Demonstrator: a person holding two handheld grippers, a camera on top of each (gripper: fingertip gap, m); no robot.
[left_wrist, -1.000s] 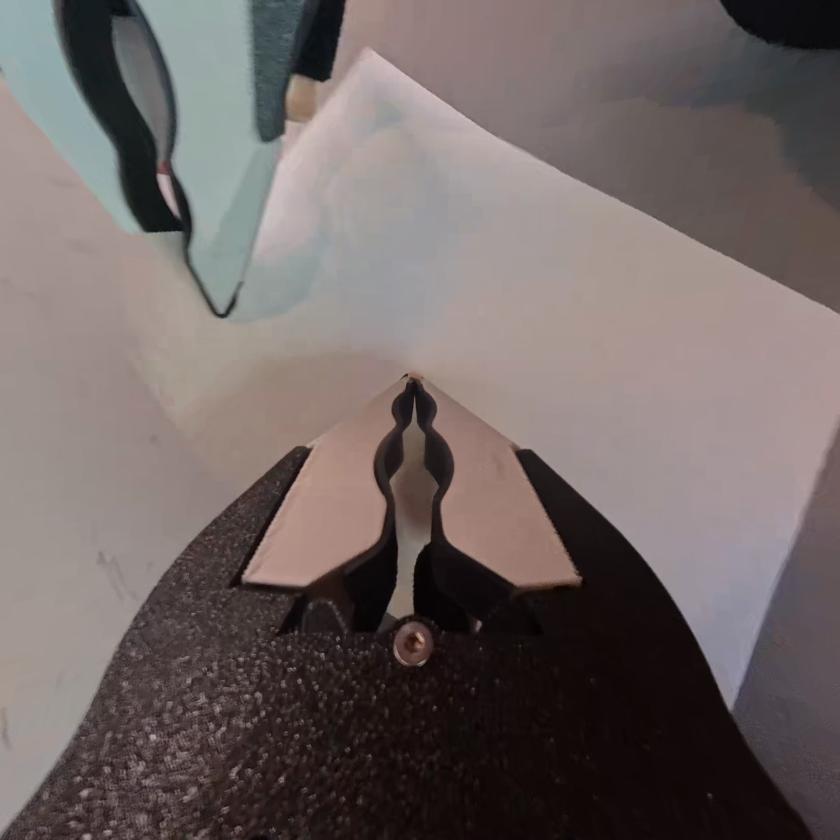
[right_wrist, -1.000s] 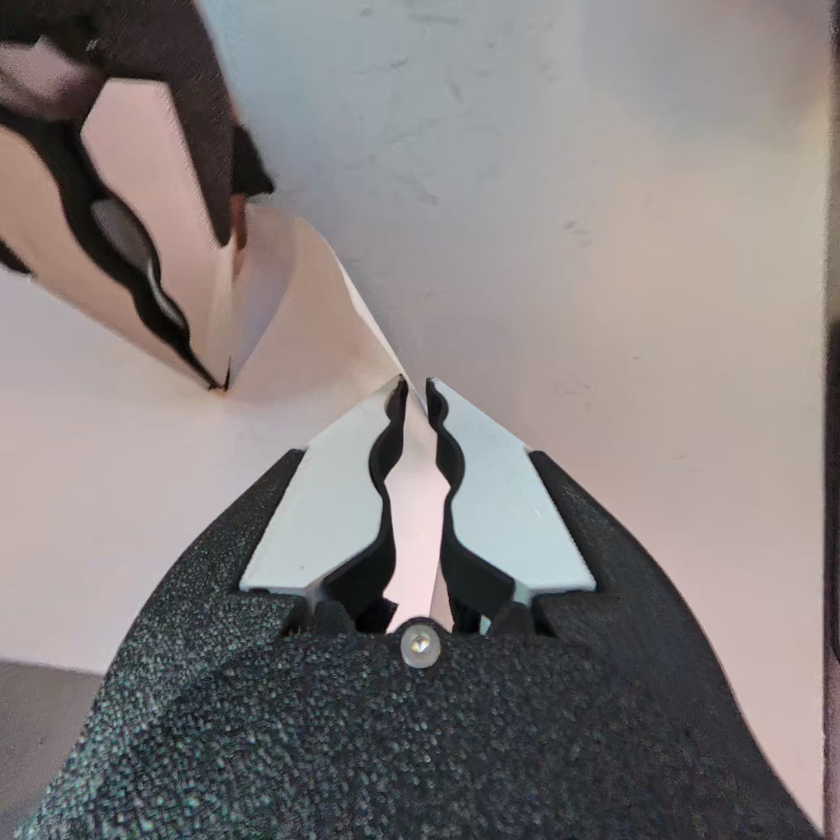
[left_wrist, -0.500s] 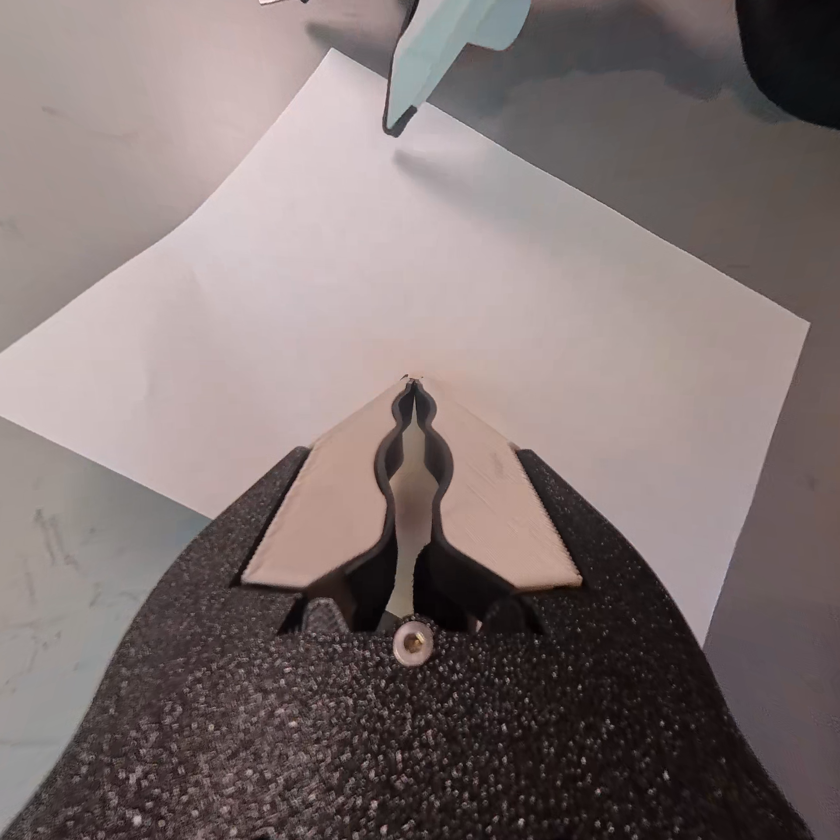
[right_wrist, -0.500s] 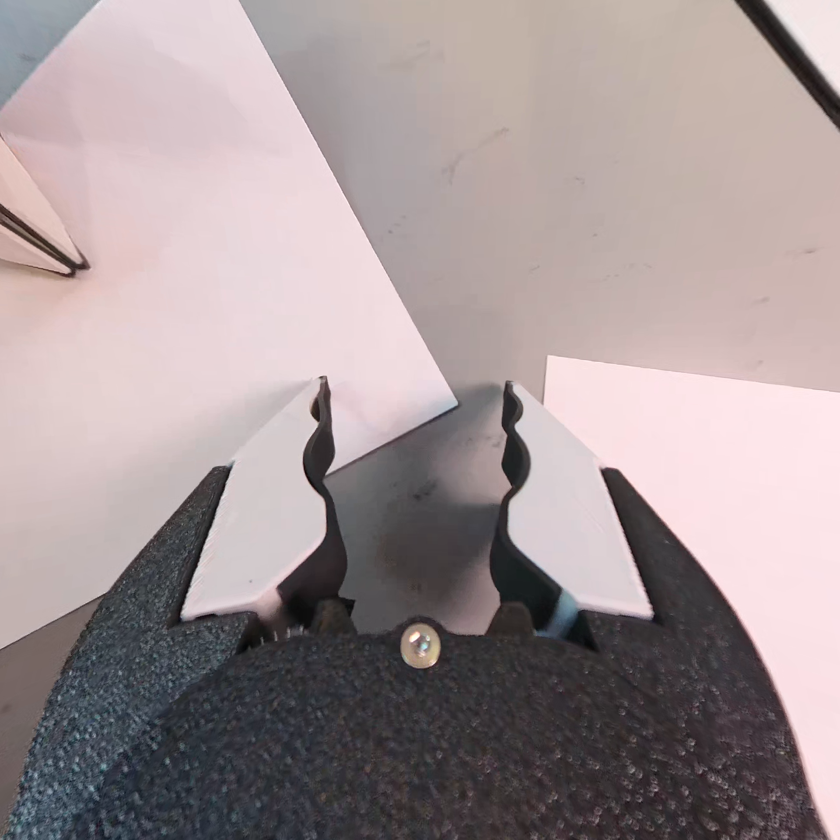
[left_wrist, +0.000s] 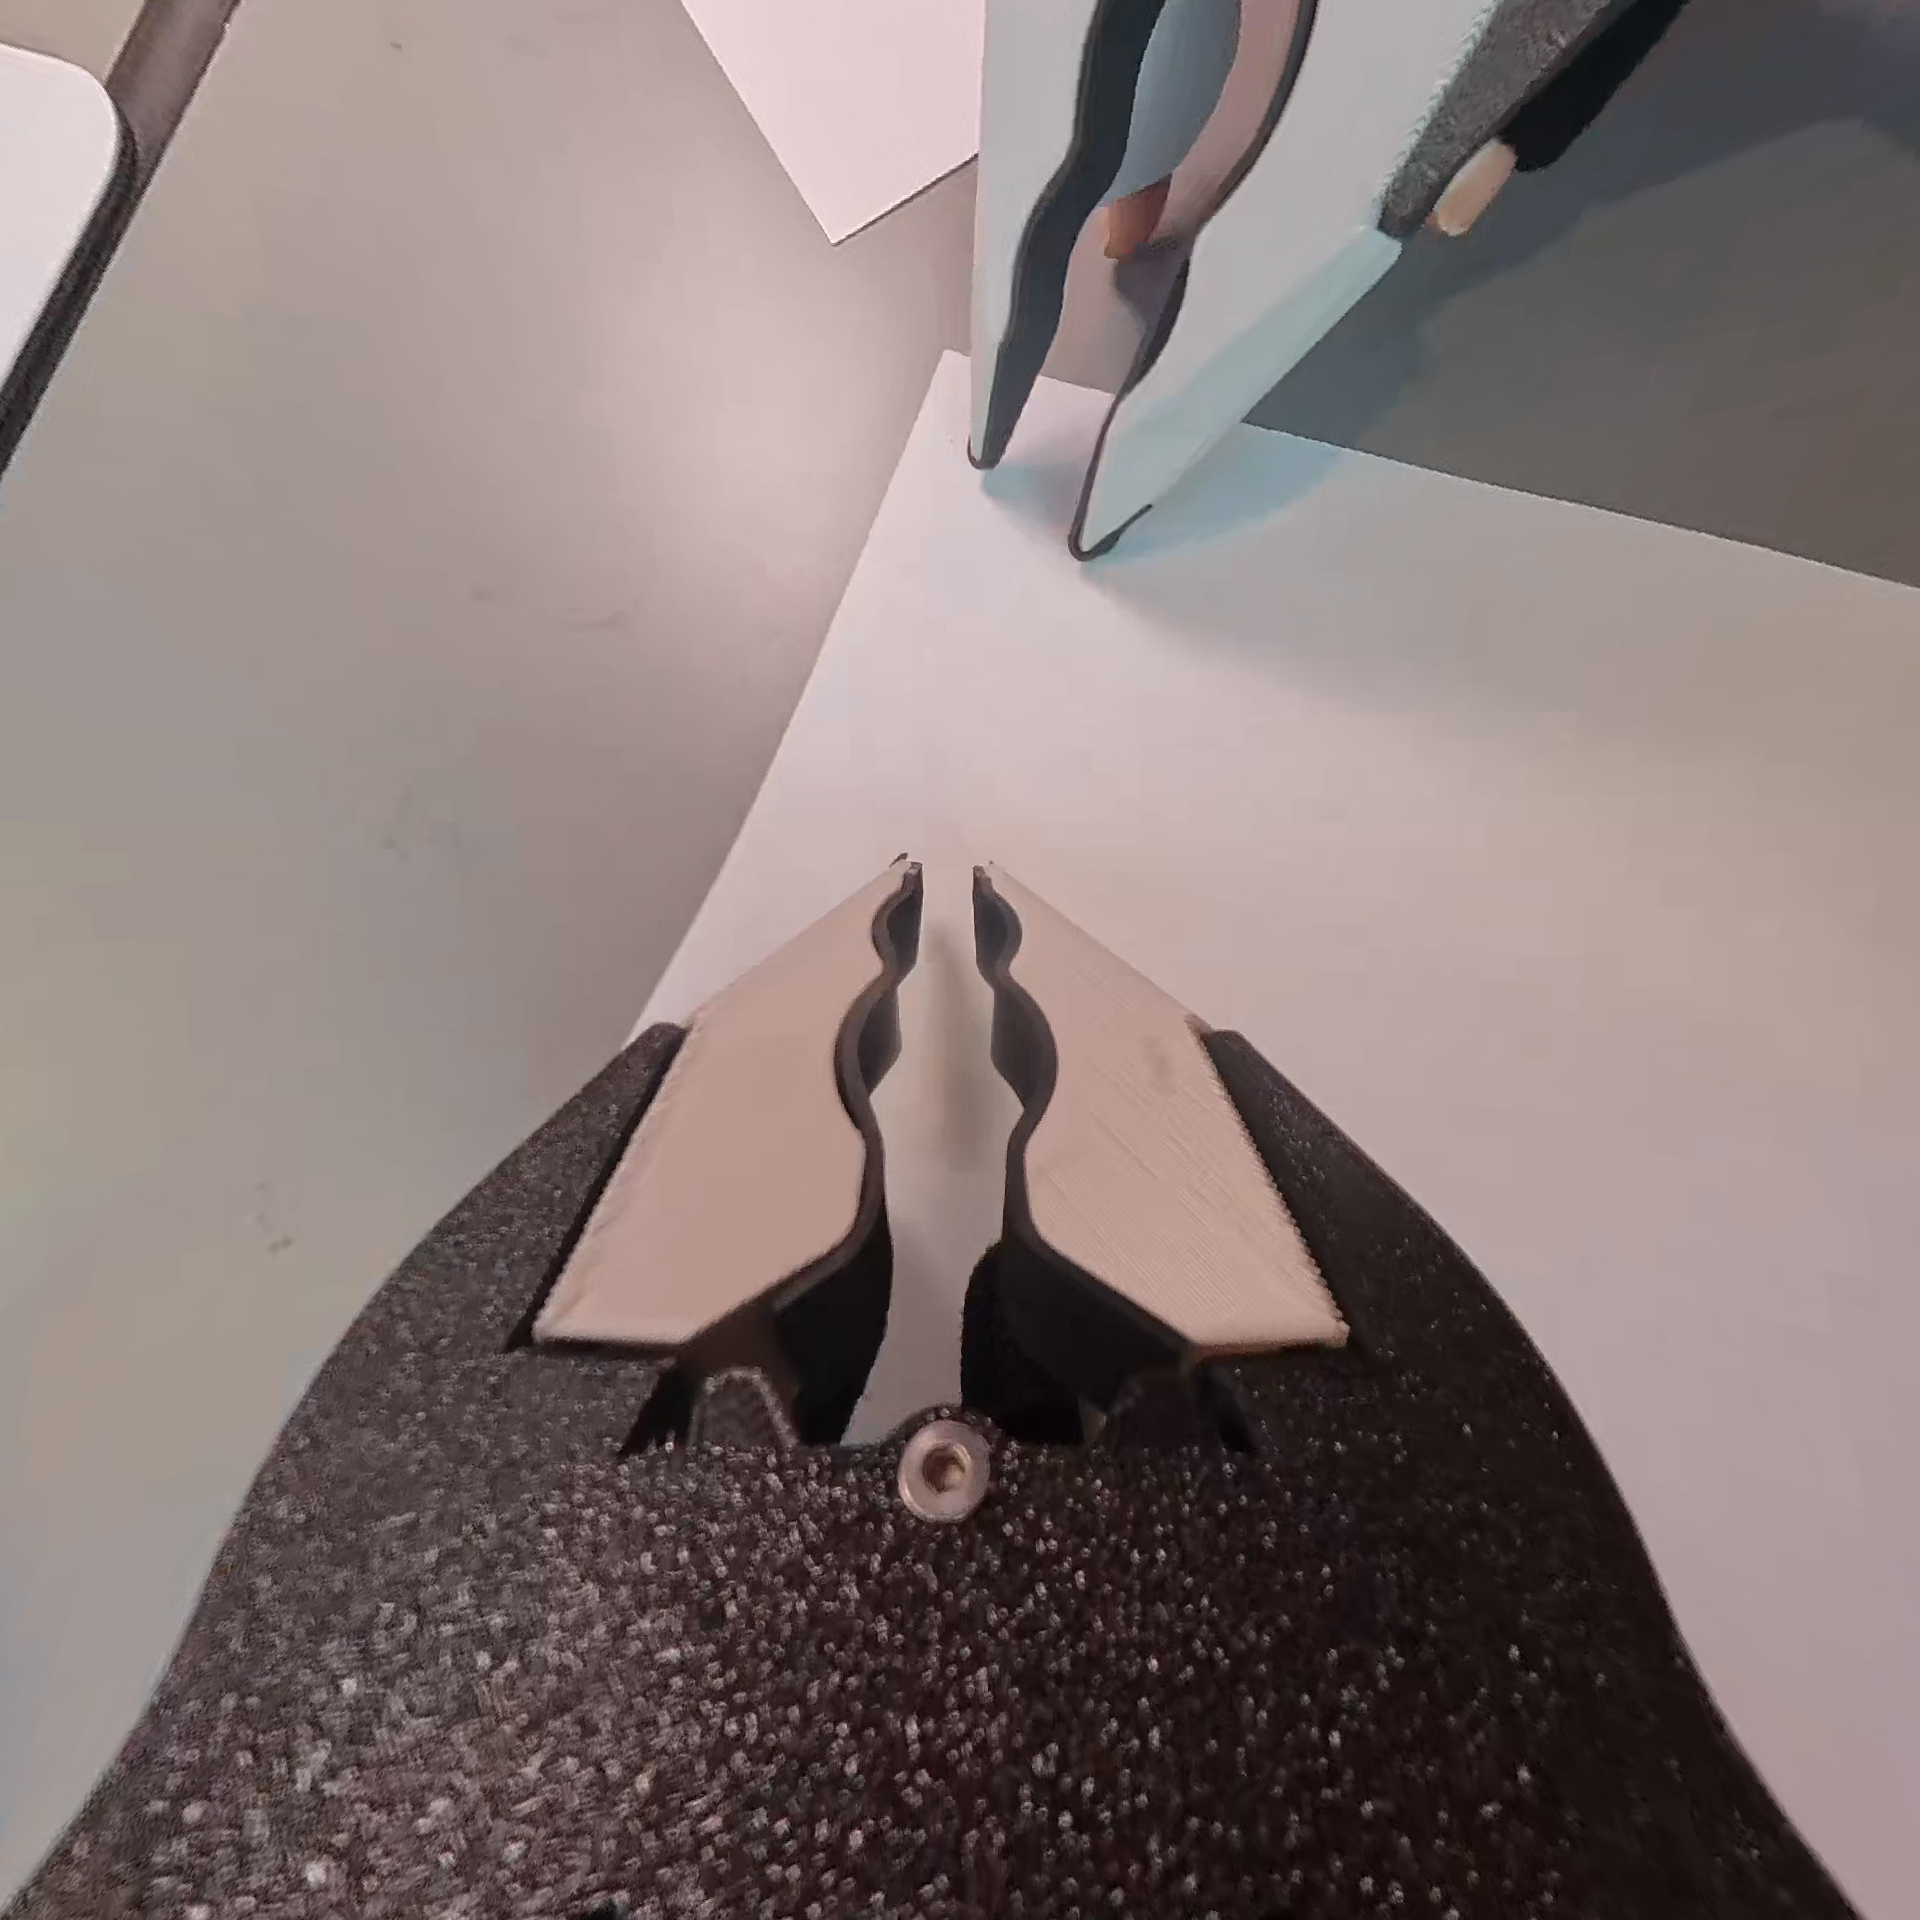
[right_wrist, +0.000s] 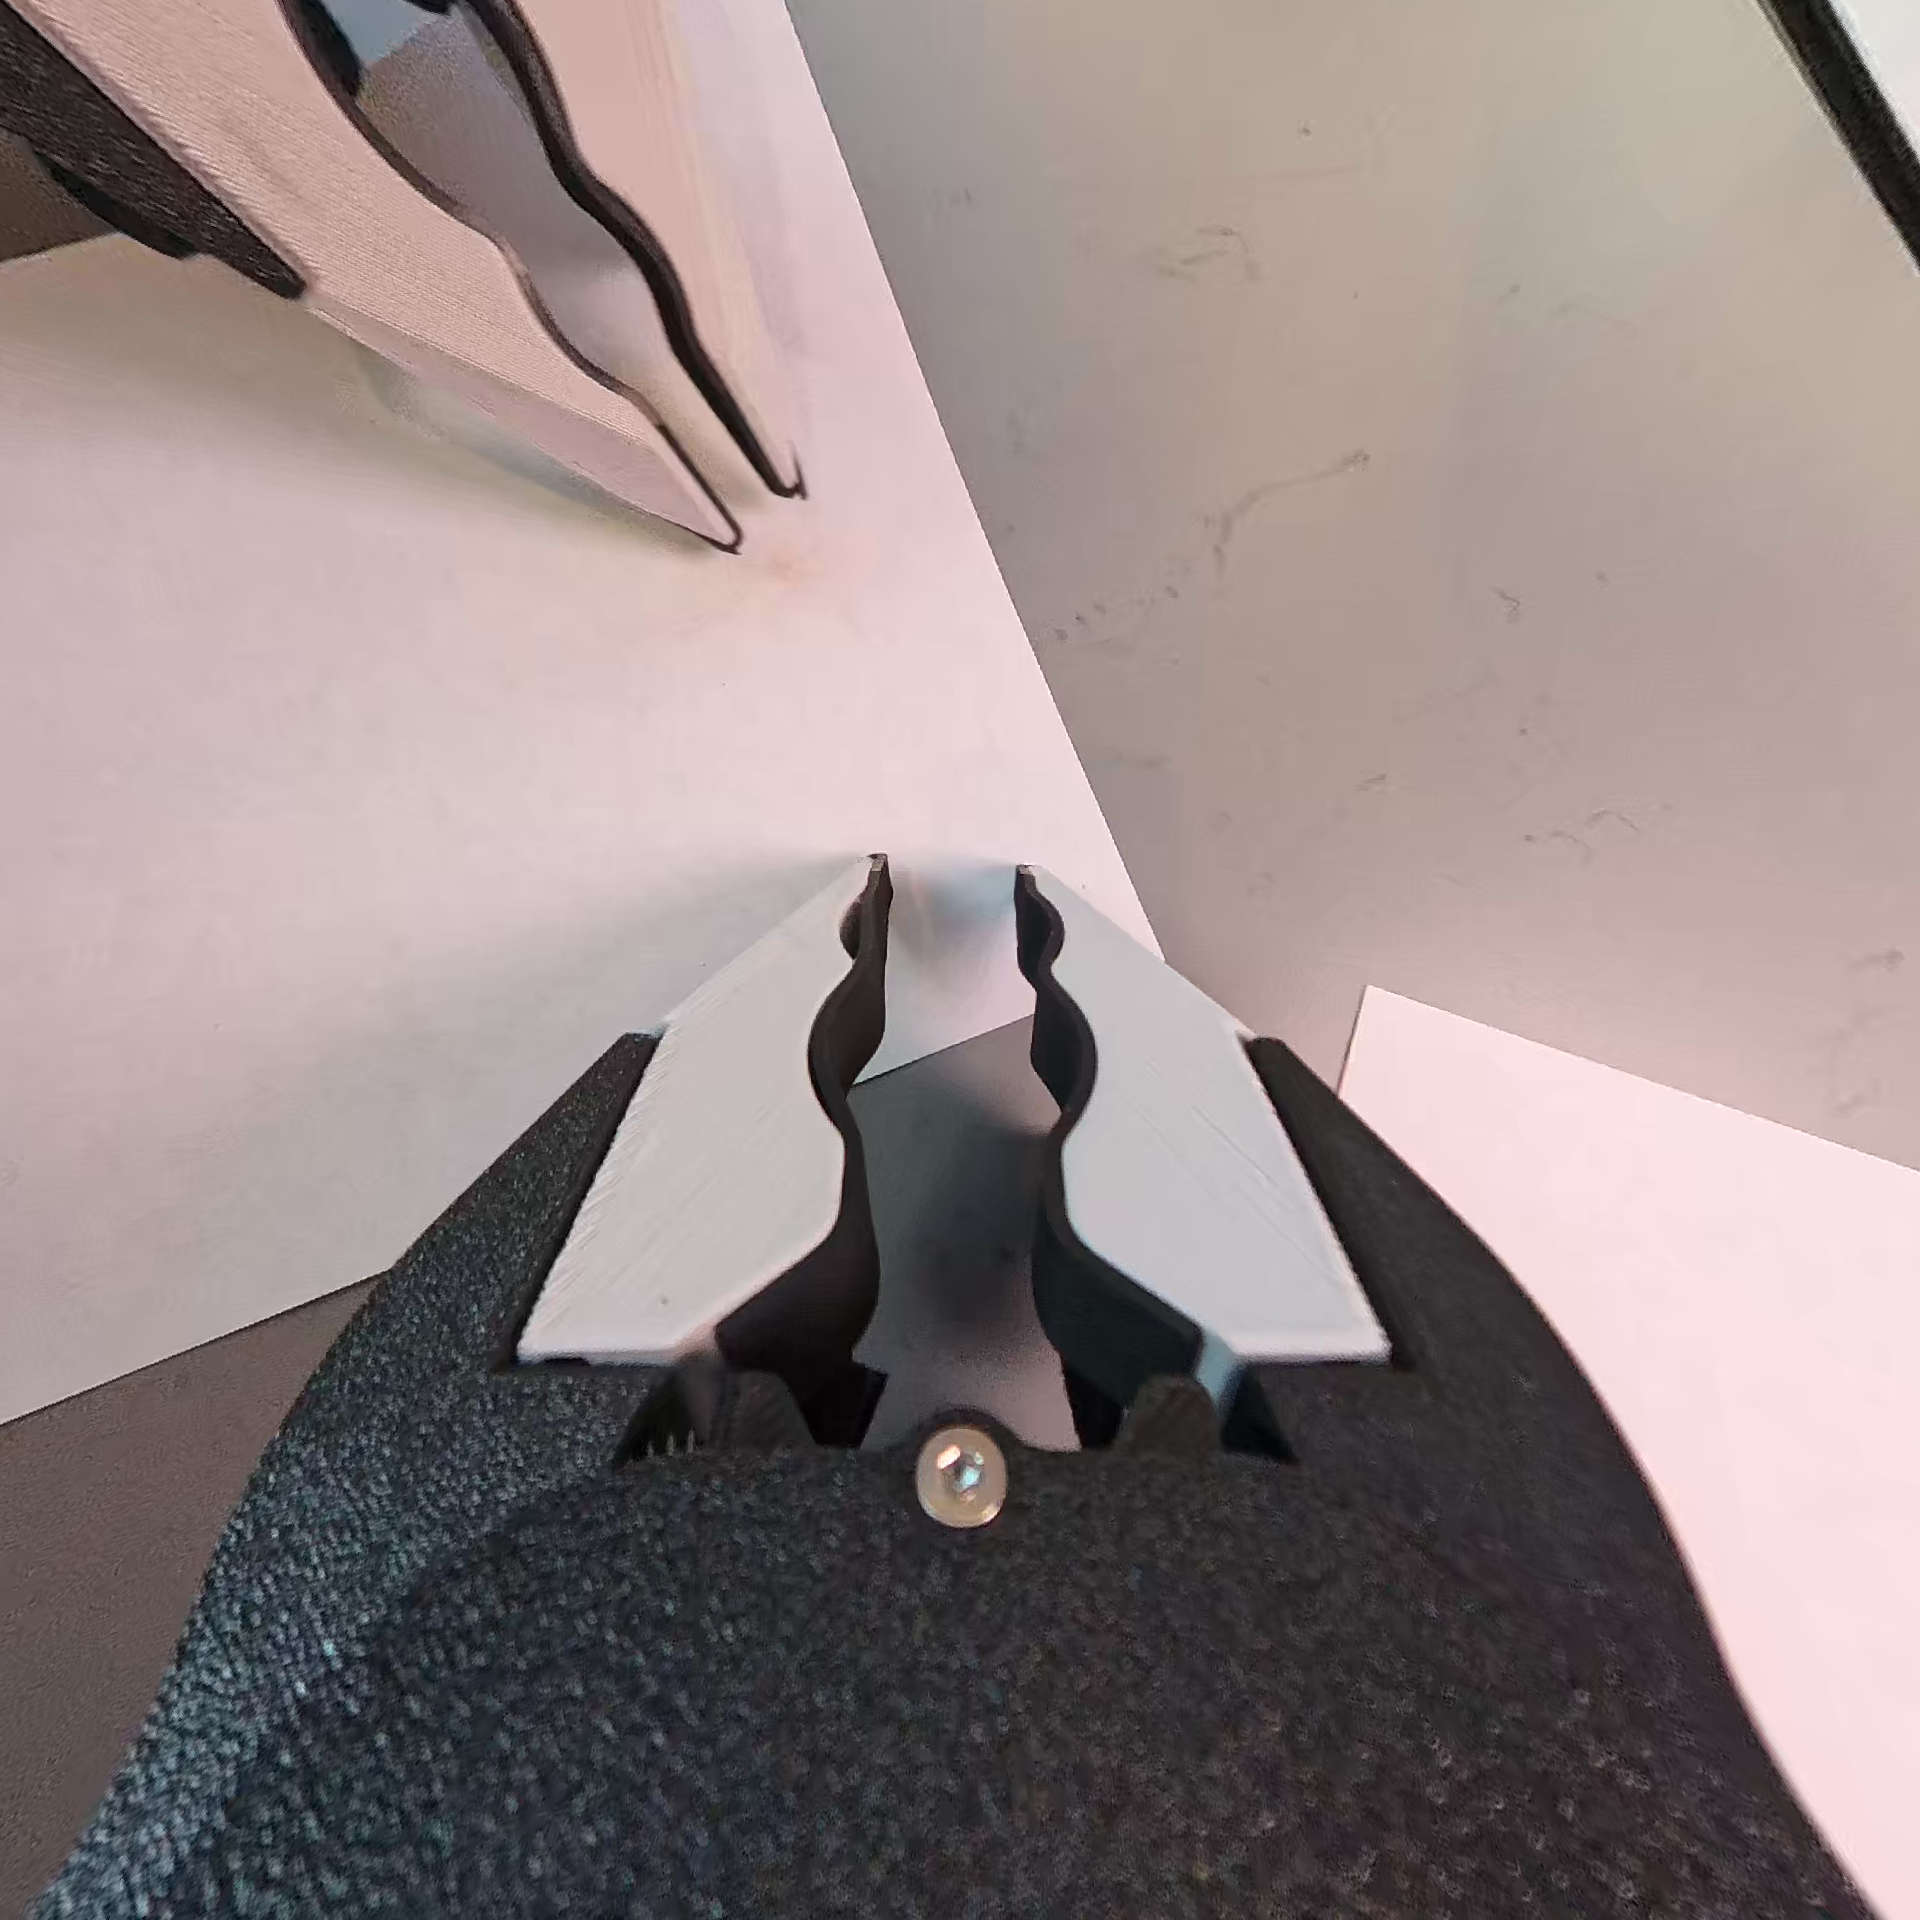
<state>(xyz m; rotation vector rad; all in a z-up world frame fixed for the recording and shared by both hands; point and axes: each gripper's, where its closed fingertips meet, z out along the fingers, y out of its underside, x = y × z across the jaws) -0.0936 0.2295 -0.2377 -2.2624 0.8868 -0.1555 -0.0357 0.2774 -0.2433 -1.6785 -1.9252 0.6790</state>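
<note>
A white sheet of paper (left_wrist: 1351, 935) lies flat on the grey table (left_wrist: 416, 623). My left gripper (left_wrist: 945, 871), with beige fingers, is slightly open just above the sheet near its left edge and holds nothing. My right gripper (right_wrist: 951, 871), with pale blue fingers, is open over a corner of the same sheet (right_wrist: 416, 831) and is empty. In the left wrist view the right gripper (left_wrist: 1034, 504) points down at the sheet's far corner. In the right wrist view the left gripper (right_wrist: 762, 516) hovers over the sheet at the upper left.
A second white sheet (right_wrist: 1662, 1351) lies on the table just right of my right gripper; it also shows in the left wrist view (left_wrist: 831, 94) at the top. A white object with a dark rim (left_wrist: 104, 208) sits at the table's edge. The grey table (right_wrist: 1455, 520) is scuffed. My right fingertips sit around 9 cm from my left ones.
The sheet, lifted and curled one second ago, now lies flat. My left gripper has opened slightly and let it go. My right gripper has moved onto the sheet's corner with narrower jaws.
</note>
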